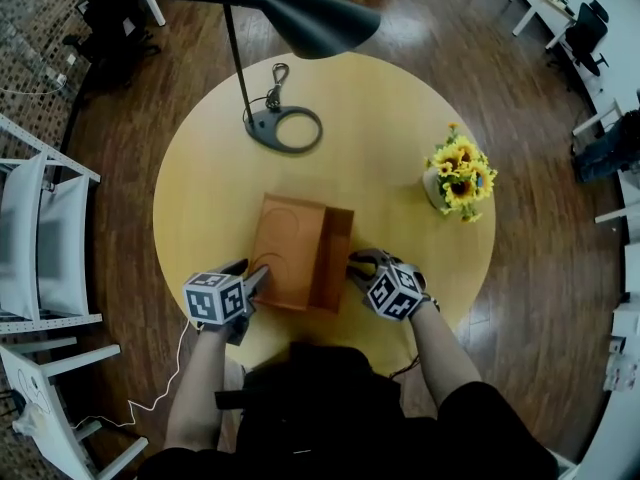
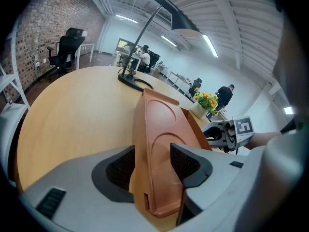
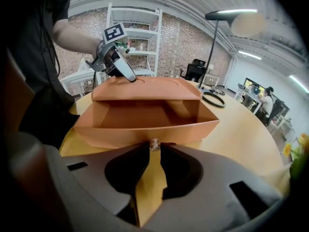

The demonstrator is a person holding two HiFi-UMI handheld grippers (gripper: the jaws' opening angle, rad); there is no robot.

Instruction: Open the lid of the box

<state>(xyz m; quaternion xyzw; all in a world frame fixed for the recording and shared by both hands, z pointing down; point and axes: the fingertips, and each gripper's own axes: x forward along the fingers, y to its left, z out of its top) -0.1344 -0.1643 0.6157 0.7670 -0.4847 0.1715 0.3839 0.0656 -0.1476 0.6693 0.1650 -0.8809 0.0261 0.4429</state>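
Open and lying low: an orange-brown cardboard box (image 1: 338,256), on the near middle of a round pale-wood counter (image 1: 200,198). Raised at the box's left side, its flat lid with pressed arc shapes (image 2: 161,129), standing close to upright and leaning a little to the left.

Clenched on the near edge of that lid, the left claw (image 1: 258,276), one ribbed black pad against each face of the board. Clenched at the box's right wall, the right claw (image 3: 153,148), tips drawn together on a small shiny stud (image 3: 154,144) just below the rim; not clear from any view what the stud is. Above each claw a cube with square markers, and behind each a bare forearm reaching in from the near edge.

Farther out, at the far side of the counter, a black desk lamp with a long curved shade (image 1: 300,18), its ring-shaped base flat on the wood. To the right of the box and well apart from it, a small pale pot of yellow sunflowers (image 1: 460,176). Beyond the counter, dark wood flooring (image 1: 520,298), with white slatted chairs (image 1: 40,238) at the left.
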